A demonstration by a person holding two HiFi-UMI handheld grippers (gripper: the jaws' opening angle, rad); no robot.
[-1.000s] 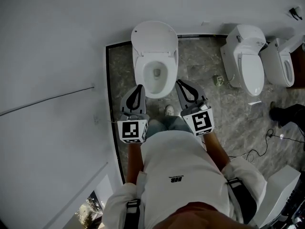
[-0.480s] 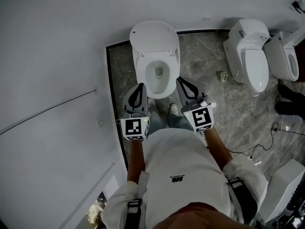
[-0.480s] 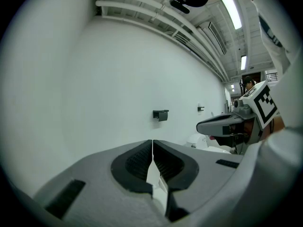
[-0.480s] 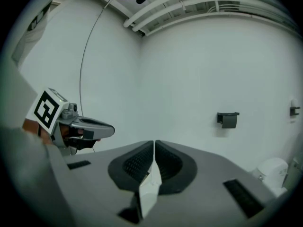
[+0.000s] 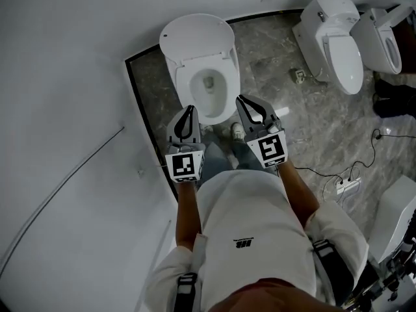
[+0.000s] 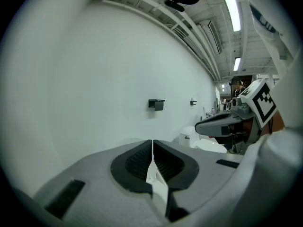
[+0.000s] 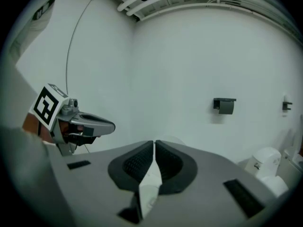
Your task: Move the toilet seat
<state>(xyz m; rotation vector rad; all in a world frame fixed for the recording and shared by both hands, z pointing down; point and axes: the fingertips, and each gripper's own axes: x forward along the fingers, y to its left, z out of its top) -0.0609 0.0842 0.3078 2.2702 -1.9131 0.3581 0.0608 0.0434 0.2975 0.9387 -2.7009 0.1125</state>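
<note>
In the head view a white toilet point(image 5: 207, 90) stands against the wall with its lid point(image 5: 197, 39) raised and the ring-shaped seat point(image 5: 227, 91) lying round the bowl. My left gripper point(image 5: 189, 109) hangs shut by the front left of the rim. At the front right of the rim my right gripper point(image 5: 240, 99) is shut as well. Nothing is between either pair of jaws. The left gripper point(image 6: 152, 142) and right gripper point(image 7: 154, 143) show closed pads in their own views, which face the white wall; the toilet is mostly hidden there behind the jaws.
Two more white toilets point(image 5: 333, 41) point(image 5: 381, 36) stand to the right on the marble floor point(image 5: 286, 119). A cable and power strip point(image 5: 342, 186) lie at right, a small object point(image 5: 298, 75) near the second toilet. A white wall point(image 5: 71, 77) runs close on the left, with a paper holder point(image 7: 224, 105).
Both grippers have sunk and moved in toward the front rim of the toilet, still shut. The head view has shifted, so the toilet sits higher and further left in the picture.
</note>
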